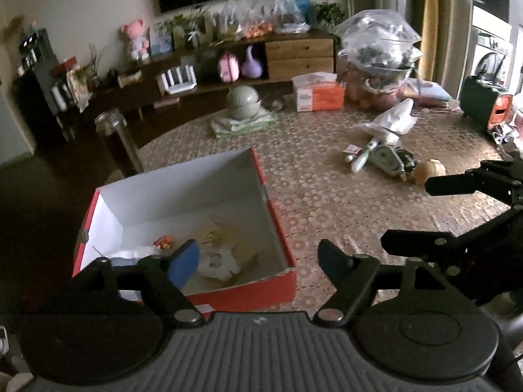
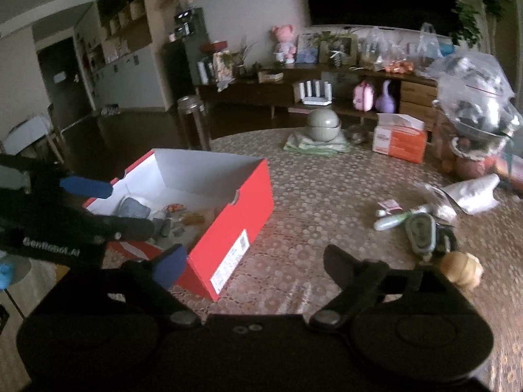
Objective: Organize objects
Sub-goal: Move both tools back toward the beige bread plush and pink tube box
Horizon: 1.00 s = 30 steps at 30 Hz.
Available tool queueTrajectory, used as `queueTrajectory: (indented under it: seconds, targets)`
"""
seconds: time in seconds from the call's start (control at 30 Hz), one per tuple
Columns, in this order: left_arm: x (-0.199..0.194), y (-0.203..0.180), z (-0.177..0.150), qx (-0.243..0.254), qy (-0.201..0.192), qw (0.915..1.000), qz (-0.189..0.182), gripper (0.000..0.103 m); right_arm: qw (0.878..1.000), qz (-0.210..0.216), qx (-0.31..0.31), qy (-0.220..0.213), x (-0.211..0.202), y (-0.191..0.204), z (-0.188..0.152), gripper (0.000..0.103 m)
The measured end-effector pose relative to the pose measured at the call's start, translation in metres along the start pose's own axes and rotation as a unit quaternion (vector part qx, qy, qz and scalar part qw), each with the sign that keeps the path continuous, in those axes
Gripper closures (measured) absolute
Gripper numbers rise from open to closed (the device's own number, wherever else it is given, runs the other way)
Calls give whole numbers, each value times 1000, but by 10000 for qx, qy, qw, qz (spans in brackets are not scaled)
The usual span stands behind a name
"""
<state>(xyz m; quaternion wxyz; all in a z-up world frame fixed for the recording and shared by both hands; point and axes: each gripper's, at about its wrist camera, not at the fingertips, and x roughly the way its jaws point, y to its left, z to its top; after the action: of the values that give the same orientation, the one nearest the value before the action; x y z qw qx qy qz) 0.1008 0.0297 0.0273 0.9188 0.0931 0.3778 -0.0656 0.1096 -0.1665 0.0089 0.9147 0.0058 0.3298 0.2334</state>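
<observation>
Red shoebox (image 1: pixel 278 228) sits open at the near-left part of the table (image 1: pixel 327 196), w/ a few small bits already in the bottom: white crumpled thing, small orange item. Rest of the clutter still loose on the table to the right, well apart from the box: green-white pen-like thing (image 2: pixel 390 222), grey oval gadget (image 2: pixel 420 232), tan shell-like piece (image 2: pixel 462 269), white bag (image 2: pixel 474 192) beyond. I judge I'm between drops: box partly filled, next pick not started. Next move prob calls for swinging right toward the loose pile & coming down over one piece. Left gripper (image 1: pixel 258 258) hangs over the box's near-right corner, jaws wide apart, nothing between them, touching nothing. Right gripper (image 2: pixel 251 261) over bare table just right of the box, jaws spread wide, empty too. No earlier view given
</observation>
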Motion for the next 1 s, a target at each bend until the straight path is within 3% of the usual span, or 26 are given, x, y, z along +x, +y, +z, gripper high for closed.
queueTrajectory:
  seconds: [0.13, 0.43, 0.7, 1.0]
  targets:
    - [-1, -17, -4, 82, -68, 9998, -162, 21, 10000, -20, 73, -29, -13, -9, -9, 8]
    - [9, -50, -6, 92, -193, 9992, -336, 1, 9995, -202, 189, -120, -34, -31, -24, 7]
    - [22, -75, -1, 78, -437, 9969, -656, 1, 9979, -563, 290, -109, -46, -70, -38, 7]
    - [56, -112, 19, 158, -312, 9944, -994, 1, 9936, -1048, 426, 77, -44, -126, -47, 7]
